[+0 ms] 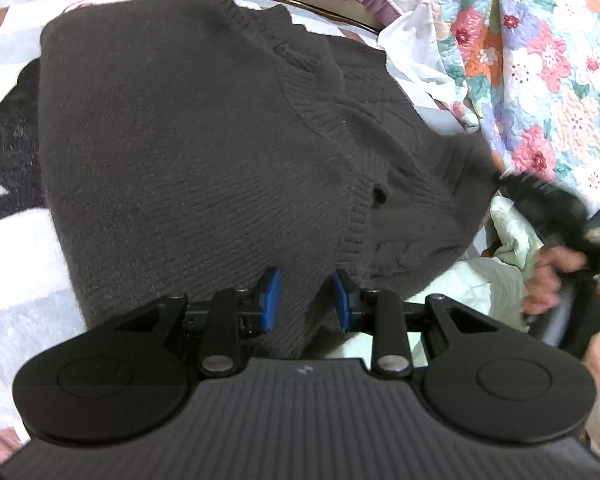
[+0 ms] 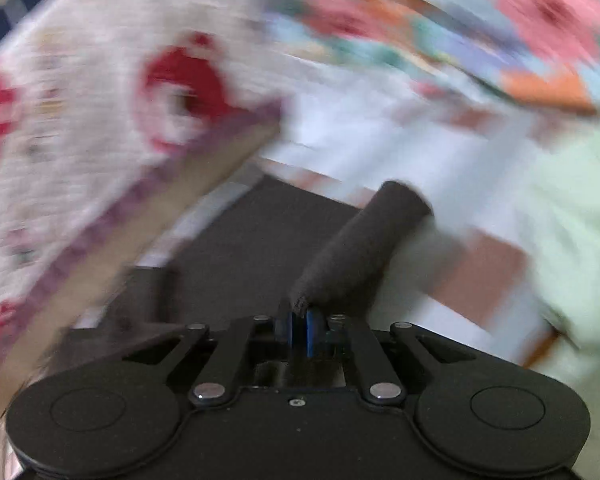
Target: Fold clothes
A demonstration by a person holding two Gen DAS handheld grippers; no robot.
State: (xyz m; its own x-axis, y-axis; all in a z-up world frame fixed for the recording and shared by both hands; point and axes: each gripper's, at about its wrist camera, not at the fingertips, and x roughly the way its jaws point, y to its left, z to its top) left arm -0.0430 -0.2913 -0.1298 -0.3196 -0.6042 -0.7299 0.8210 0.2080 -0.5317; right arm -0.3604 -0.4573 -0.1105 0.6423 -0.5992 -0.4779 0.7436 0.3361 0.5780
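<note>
Pinching a grey sweater (image 1: 204,136) sleeve (image 2: 360,240), right gripper (image 2: 300,330) fingers closed

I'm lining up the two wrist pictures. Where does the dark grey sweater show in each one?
Left wrist view: the sweater fills the middle, spread on the bed; the left tool is open at its near edge.
Right wrist view: a stretched bit of it runs from lower middle up and right, pinched in the right tool.
Shared landmark: the flowered quilt, upper right in both.
</note>
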